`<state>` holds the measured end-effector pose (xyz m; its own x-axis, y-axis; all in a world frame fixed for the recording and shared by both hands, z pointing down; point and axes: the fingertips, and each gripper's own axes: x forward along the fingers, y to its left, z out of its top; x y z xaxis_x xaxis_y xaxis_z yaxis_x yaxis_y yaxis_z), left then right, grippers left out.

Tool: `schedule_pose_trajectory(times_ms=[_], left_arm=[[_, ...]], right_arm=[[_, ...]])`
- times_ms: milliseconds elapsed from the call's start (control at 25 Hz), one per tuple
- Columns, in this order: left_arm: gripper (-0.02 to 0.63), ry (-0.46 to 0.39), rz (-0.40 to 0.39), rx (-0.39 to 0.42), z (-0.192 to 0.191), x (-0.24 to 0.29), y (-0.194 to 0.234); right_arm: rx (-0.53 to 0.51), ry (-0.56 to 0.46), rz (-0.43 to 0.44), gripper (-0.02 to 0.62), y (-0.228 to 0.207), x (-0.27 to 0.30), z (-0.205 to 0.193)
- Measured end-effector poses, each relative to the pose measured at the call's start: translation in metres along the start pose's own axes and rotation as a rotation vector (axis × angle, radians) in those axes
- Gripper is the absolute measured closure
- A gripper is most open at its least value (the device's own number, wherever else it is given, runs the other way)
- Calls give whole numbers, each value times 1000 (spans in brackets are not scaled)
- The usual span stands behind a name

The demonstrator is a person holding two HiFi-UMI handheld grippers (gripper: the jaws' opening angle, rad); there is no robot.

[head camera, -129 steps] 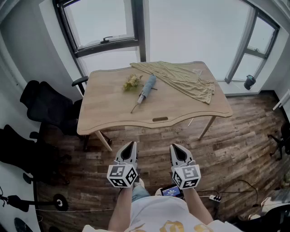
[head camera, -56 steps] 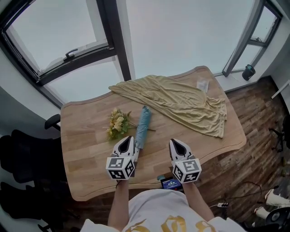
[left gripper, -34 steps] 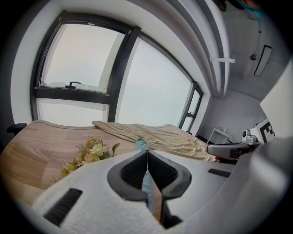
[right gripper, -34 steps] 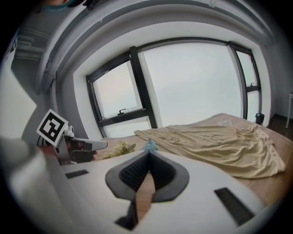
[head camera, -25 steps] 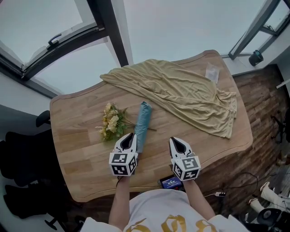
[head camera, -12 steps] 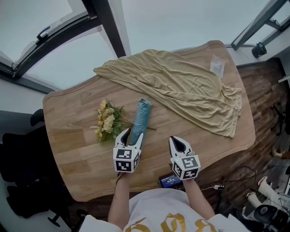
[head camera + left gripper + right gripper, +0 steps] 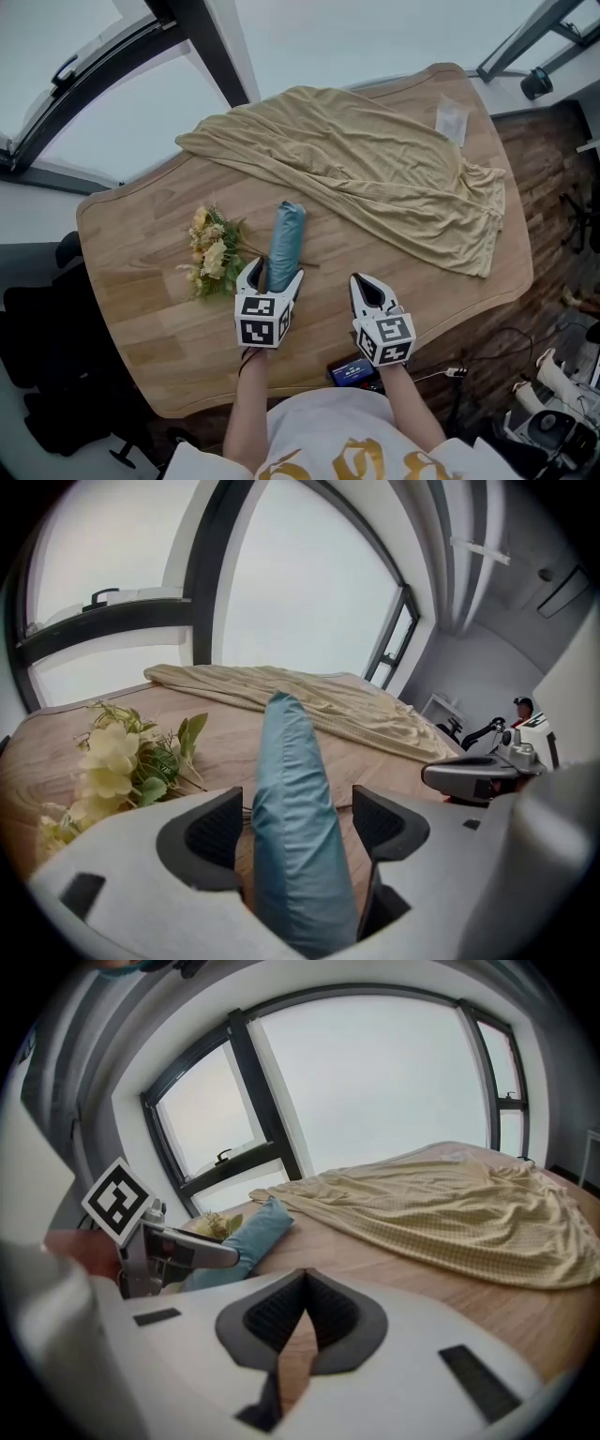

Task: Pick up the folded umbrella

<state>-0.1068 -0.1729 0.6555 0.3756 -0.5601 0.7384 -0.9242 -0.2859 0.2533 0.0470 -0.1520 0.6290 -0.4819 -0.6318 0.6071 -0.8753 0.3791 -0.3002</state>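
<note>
The folded teal umbrella [image 7: 284,234] lies on the wooden table [image 7: 141,319], pointing away from me, beside a small bunch of yellow flowers [image 7: 208,253]. My left gripper [image 7: 269,275] straddles its near end. The jaws are opening, and the umbrella [image 7: 286,799] lies between them with a gap at each pad. My right gripper [image 7: 368,291] hovers to the right of the umbrella, apart from it, with its jaws shut on nothing [image 7: 305,1312]. The right gripper view shows the umbrella [image 7: 239,1237] at the left.
A crumpled beige cloth [image 7: 375,178] covers the far right of the table, with a clear packet [image 7: 451,119] near its corner. A phone [image 7: 352,373] shows at the near edge by my body. A black chair [image 7: 37,328] stands left of the table.
My left gripper has gone from shut to wide open and moved forward and down over the umbrella's near end. The right gripper has sunk a little and stayed shut.
</note>
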Motion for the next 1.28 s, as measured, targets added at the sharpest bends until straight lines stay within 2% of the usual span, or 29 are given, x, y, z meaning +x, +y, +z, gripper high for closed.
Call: schedule_pose_trajectory(times_ms=[240, 440, 680, 960, 1280], left_arm=[[258, 34, 16, 30, -6, 15, 1], [258, 99, 35, 76, -21, 25, 0], [259, 85, 87, 145, -24, 30, 2], [265, 52, 106, 95, -23, 29, 4], [272, 58, 100, 89, -23, 29, 5]], right_arm=[[20, 14, -3, 584, -6, 6, -7], [23, 22, -8, 584, -10, 8, -9], [33, 26, -9, 584, -12, 11, -13], [35, 26, -5, 584, -11, 10, -14], [35, 15, -13, 584, -13, 5, -11]])
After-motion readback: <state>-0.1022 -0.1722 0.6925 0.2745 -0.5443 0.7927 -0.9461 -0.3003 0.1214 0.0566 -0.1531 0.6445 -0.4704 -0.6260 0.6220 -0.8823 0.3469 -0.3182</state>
